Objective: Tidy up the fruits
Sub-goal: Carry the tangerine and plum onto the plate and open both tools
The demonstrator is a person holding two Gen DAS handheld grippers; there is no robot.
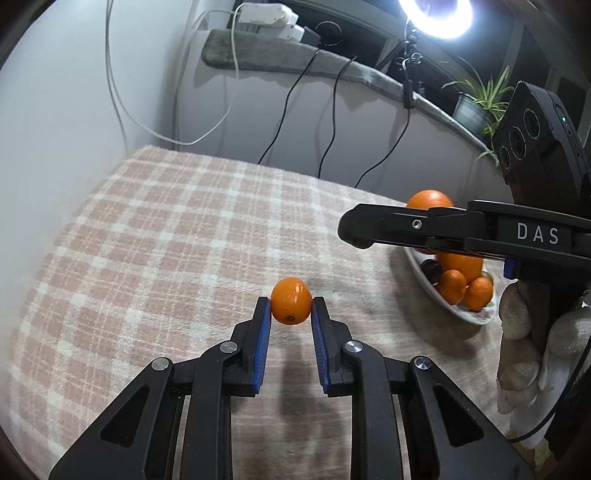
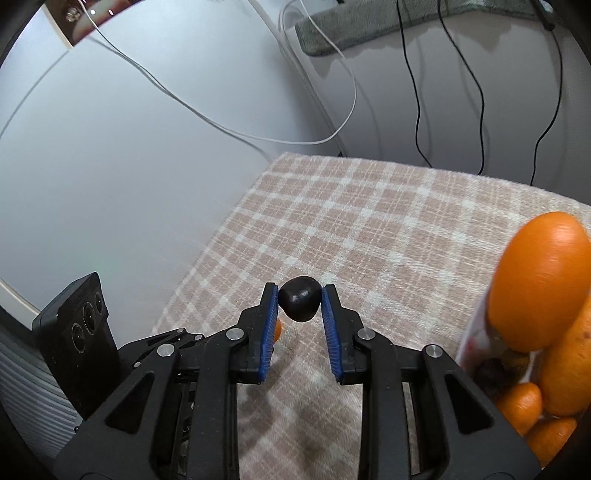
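Kumquat point(image 1: 291, 301), small and orange, was pinched between the blue pads of the left gripper point(image 1: 291, 308), jaws narrow and pressing on both its sides, held above the pink checked cloth point(image 1: 155, 236) covering the desk. Dark fruit point(image 2: 300, 298), round and near black, kind unclear, sat clamped the same way in the right gripper point(image 2: 300, 302), also clear of the cloth. White oval dish point(image 1: 436, 291) stood at the cloth's right side, holding large oranges point(image 1: 428, 199), smaller orange fruits point(image 1: 452, 286) and one dark fruit. Gloved hand point(image 1: 524, 339) carried the right gripper just beside the dish. Black cables point(image 1: 328, 122) hung down the wall behind; ring light point(image 1: 436, 18) glared above.
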